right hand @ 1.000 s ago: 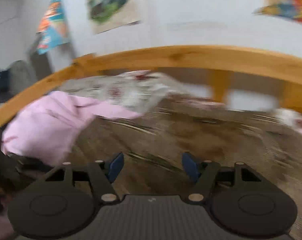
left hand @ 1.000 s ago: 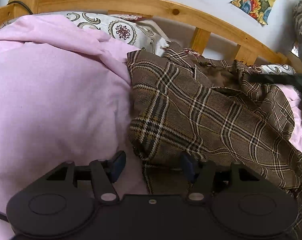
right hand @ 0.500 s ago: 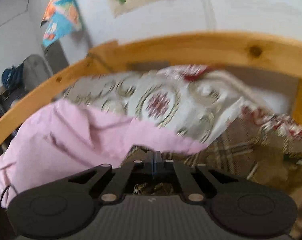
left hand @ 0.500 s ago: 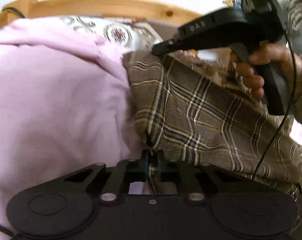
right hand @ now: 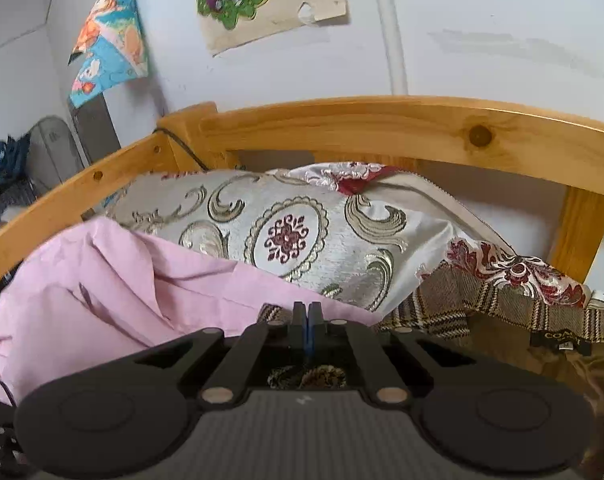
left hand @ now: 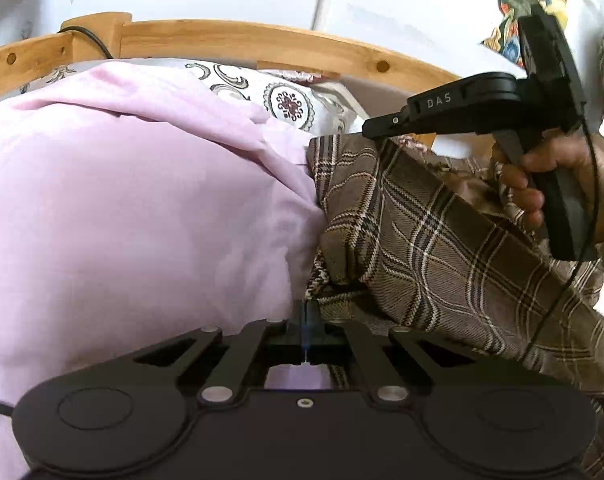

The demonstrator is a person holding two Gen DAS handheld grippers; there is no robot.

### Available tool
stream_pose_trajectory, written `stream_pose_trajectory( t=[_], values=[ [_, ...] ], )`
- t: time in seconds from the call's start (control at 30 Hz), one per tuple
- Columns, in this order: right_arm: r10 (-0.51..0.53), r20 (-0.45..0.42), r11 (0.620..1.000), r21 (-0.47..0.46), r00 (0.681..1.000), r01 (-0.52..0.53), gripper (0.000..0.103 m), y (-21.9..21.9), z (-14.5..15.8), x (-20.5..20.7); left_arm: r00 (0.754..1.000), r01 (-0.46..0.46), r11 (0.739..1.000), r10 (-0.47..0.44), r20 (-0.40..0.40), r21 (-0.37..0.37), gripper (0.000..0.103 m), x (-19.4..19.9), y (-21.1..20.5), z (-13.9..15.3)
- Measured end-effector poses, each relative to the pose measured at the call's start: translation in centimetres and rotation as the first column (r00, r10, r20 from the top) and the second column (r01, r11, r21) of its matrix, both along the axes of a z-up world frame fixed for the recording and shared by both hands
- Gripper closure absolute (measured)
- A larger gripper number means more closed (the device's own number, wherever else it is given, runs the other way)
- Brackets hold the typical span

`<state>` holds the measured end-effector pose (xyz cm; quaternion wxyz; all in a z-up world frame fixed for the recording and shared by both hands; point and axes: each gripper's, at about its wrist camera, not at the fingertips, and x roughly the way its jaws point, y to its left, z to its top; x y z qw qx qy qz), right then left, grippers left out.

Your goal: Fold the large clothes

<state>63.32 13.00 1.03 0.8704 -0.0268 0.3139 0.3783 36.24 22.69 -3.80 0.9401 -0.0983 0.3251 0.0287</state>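
A brown plaid garment (left hand: 430,248) lies crumpled on the bed, right of a pink sheet (left hand: 142,208). My left gripper (left hand: 307,320) is shut on the garment's near hem corner. A hand holds my right gripper (left hand: 367,130), which reaches in from the right and pinches the garment's far corner by the pillow. In the right wrist view that gripper (right hand: 307,314) is shut, with plaid cloth (right hand: 442,314) showing on both sides of its fingers and beneath them. A label (right hand: 560,338) shows on the garment's lining.
A patterned cream pillow (right hand: 294,236) rests against the curved wooden bed rail (right hand: 382,128) behind the garment. A black cable (left hand: 90,42) hangs over the rail's left corner. Posters hang on the white wall (right hand: 502,20). Clutter stands beyond the bed at far left.
Both grippers went from open to shut on the plaid garment's edge. The right gripper swung in from the right to the far corner and has since stayed there.
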Motion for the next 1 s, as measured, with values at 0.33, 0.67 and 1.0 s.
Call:
stream_pose_trajectory(
  t=[0.33, 0.67, 1.0],
  values=[
    [-0.026, 0.007, 0.999, -0.034, 1.0, 0.026, 0.021, -9.9, 1.1, -6.0, 0.996, 0.067, 0.992, -0.073, -0.052, -0.106, 0.03, -1.5, -1.0, -0.2],
    [-0.187, 0.02, 0.966, -0.175, 0.982, 0.188, 0.0, -24.6, -1.7, -18.7, 0.976, 0.096, 0.992, -0.11, -0.187, -0.081, 0.018, -7.4, -4.4, -1.8],
    [-0.358, 0.03, 0.862, -0.374, 0.933, 0.342, 0.0, -31.8, -7.7, -24.4, 0.954, 0.084, 0.994, -0.059, -0.293, 0.072, 0.033, -8.3, -6.9, -2.0]
  ],
)
